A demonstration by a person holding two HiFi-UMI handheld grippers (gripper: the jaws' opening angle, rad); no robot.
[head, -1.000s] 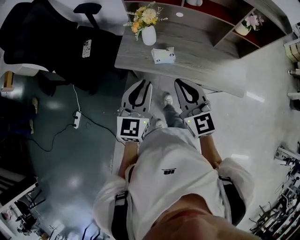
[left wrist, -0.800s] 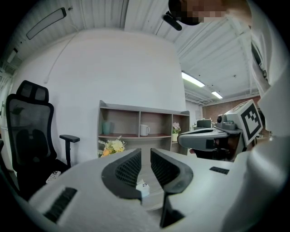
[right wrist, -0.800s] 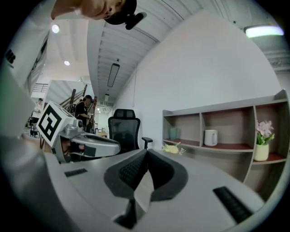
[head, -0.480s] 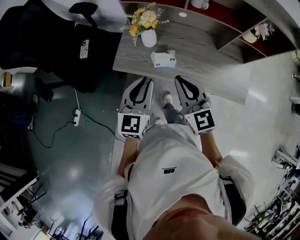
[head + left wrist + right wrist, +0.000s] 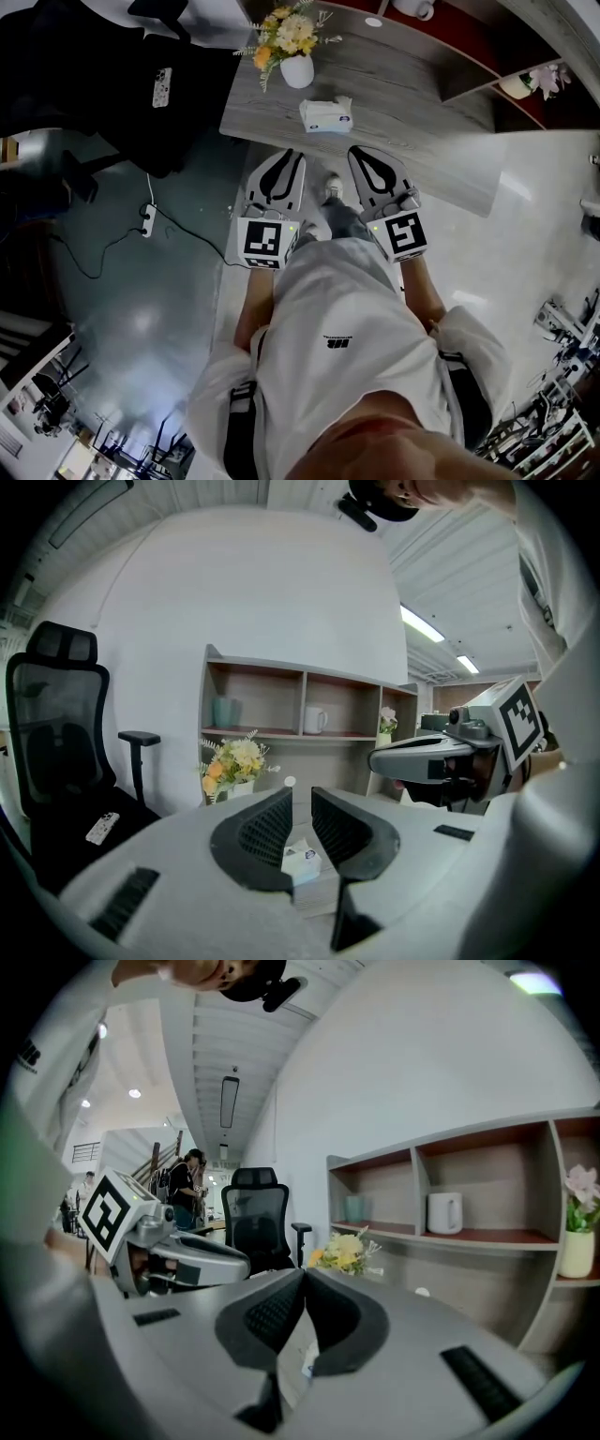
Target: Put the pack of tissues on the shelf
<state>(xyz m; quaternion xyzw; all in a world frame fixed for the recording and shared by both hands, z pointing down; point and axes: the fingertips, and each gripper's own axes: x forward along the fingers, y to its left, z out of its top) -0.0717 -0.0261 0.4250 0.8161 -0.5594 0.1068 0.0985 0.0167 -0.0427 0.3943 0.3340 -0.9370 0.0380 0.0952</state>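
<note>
The pack of tissues [image 5: 326,114], white and blue with a tissue sticking up, lies on the grey wooden desk [image 5: 412,122], near its front edge. Both grippers hang in front of that edge, short of the pack and holding nothing. My left gripper [image 5: 290,155] is open by only a narrow slit, and through the slit the left gripper view shows the tissue pack [image 5: 302,862] beyond the left gripper [image 5: 302,794]. My right gripper [image 5: 360,152] is shut, its tips touching. In the right gripper view a sliver of the tissue pack [image 5: 309,1365] shows below the right gripper [image 5: 305,1274]. The shelf [image 5: 281,733] stands at the desk's back.
A white vase of flowers [image 5: 296,67] stands on the desk behind the pack. The shelf holds a white mug [image 5: 444,1212], a green cup [image 5: 223,712] and a small flower pot [image 5: 576,1251]. A black office chair [image 5: 112,84] stands left of the desk, with a power strip and cable [image 5: 145,220] on the floor.
The person has stepped a little nearer the desk, so the grippers' tips now lie closer to its front edge and the tissue pack. Neither gripper's jaws have changed.
</note>
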